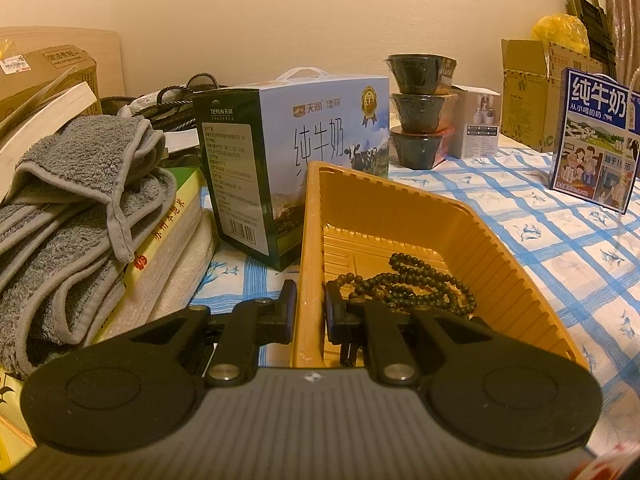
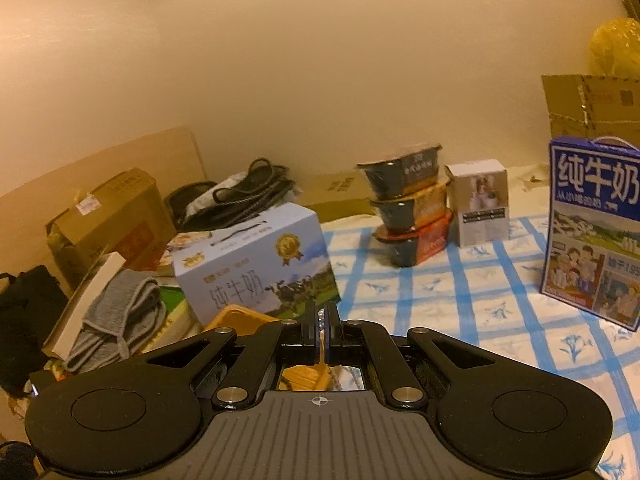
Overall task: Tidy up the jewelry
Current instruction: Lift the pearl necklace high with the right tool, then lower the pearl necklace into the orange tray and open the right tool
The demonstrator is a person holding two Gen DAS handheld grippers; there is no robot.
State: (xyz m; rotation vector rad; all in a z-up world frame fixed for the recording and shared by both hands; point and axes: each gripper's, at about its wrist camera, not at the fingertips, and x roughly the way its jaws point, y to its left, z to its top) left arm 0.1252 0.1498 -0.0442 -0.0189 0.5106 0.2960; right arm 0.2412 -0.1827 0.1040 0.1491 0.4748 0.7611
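Note:
A yellow plastic tray (image 1: 400,204) lies on the blue-checked tablecloth. A string of dark wooden beads (image 1: 416,284) lies coiled in its near right part. My left gripper (image 1: 311,312) is shut on the tray's left wall, one finger outside and one inside. In the right wrist view my right gripper (image 2: 321,320) is held above the tray's corner (image 2: 236,316). Its jaws are nearly together with something small and shiny, a silver chain (image 2: 320,314), pinched between them; a piece hangs below in the gripper's mirror.
A light blue milk carton (image 1: 304,160) stands just behind the tray. Grey towels (image 1: 80,216) on books lie to the left. Stacked dark bowls (image 1: 420,112), a small white box (image 1: 478,124) and a dark blue milk carton (image 1: 596,136) stand to the right, with cardboard boxes behind.

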